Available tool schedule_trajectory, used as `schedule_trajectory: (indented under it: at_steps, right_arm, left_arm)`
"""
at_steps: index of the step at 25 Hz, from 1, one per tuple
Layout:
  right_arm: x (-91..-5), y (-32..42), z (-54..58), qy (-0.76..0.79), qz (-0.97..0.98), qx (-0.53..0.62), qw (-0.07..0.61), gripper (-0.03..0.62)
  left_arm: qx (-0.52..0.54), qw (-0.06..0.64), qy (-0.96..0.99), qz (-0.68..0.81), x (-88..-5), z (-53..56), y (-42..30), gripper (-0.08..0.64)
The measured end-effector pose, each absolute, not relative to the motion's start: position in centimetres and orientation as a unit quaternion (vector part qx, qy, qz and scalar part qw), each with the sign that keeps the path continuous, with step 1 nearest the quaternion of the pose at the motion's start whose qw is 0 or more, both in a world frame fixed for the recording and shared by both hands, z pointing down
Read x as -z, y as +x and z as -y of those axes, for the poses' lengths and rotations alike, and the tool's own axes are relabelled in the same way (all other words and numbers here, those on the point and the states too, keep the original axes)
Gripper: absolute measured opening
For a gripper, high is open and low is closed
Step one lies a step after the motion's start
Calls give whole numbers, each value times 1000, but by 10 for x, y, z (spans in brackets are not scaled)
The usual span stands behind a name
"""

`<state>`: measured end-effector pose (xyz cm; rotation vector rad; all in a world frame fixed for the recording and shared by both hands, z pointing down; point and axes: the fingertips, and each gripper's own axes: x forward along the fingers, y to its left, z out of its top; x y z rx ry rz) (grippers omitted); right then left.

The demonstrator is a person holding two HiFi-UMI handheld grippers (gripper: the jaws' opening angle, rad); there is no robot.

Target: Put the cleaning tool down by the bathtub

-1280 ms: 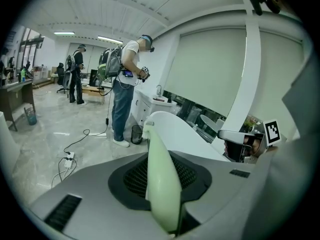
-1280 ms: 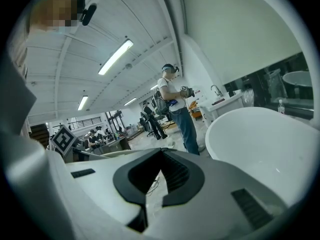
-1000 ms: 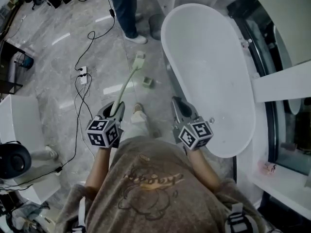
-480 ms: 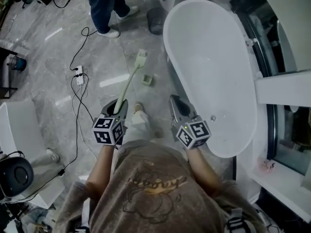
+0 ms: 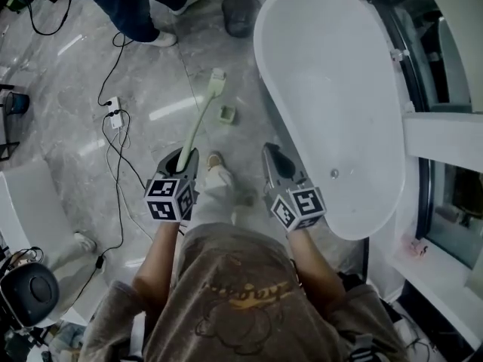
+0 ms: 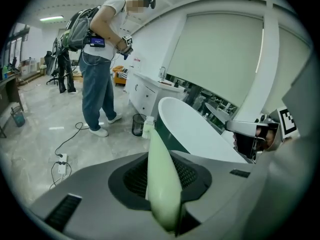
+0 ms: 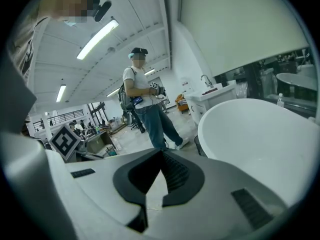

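The cleaning tool is a pale green long-handled brush (image 5: 198,123). Its handle sits between the jaws of my left gripper (image 5: 183,157), which is shut on it. The brush head (image 5: 216,81) points forward over the grey floor, left of the white oval bathtub (image 5: 332,89). In the left gripper view the handle (image 6: 161,184) runs out from the jaws of the left gripper (image 6: 160,156) toward the tub (image 6: 195,131). My right gripper (image 5: 270,151) hangs beside the tub's near left rim, shut and holding nothing. In its own view the right gripper (image 7: 161,154) has its tips together.
A small green object (image 5: 226,114) lies on the floor near the brush head. A dark bin (image 5: 240,13) stands by the tub's far end. A power strip (image 5: 113,113) and cables trail at left. A person (image 5: 128,6) stands at the far left; a white vanity (image 6: 150,91) is beyond.
The standing person has walked toward the far left. The camera has drifted, and both grippers keep their pose with the brush still held in the left one.
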<state>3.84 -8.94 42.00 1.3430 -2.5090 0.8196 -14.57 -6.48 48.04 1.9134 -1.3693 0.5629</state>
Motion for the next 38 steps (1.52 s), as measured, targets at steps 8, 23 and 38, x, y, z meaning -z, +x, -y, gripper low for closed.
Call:
schedule_trajectory:
  at_steps: [8,23,38]
  right_arm:
    - [-467,28,114,462,832,-288,112,-2]
    - [-573,6,153,478,810,-311,135,-2]
    - [-686,-5,168,471,799,-337,161,-2]
  left_arm:
    - [-236,363,740,515,-529,98,-152,94]
    - [-295,380,739,472,-650,134,-149,94]
    - [-353,433,706,435,-800,143,-128,94]
